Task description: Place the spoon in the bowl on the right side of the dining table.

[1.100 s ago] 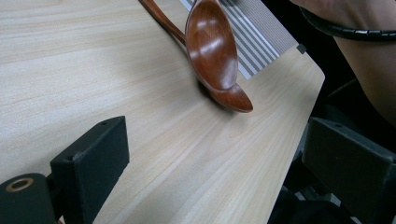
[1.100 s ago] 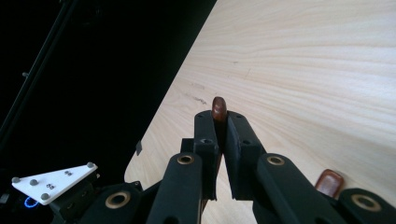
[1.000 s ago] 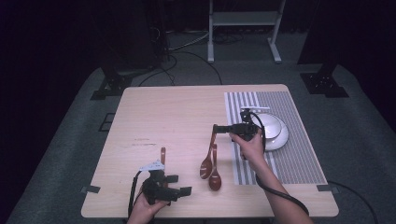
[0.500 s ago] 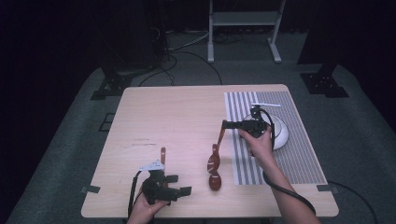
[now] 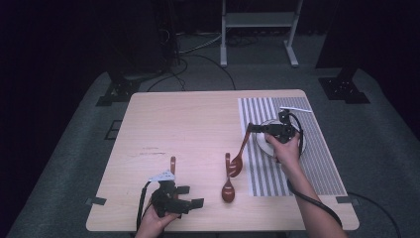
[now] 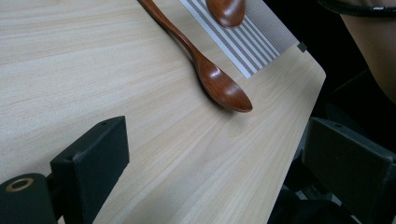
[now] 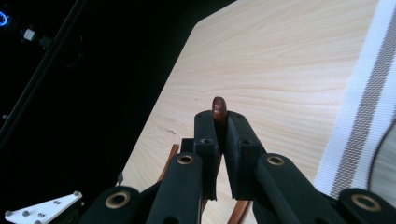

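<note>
At the near left edge of the pale wooden table the left gripper rests with jaws wide and empty; a slim brown wooden stick, perhaps a spoon handle, lies just beyond it; a glossy brown wooden spoon lies mid-table; the right gripper pinches the handle of a second brown wooden spoon, tilted, bowl low beside the grey-striped placemat, above a white plate.

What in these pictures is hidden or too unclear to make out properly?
- High view: white plate, partly hidden by the right hand and right claw.
- Right gripper view: held spoon, mostly hidden between the jaws.
- Left gripper view: lying spoon, handle cut off at the top edge.
</note>
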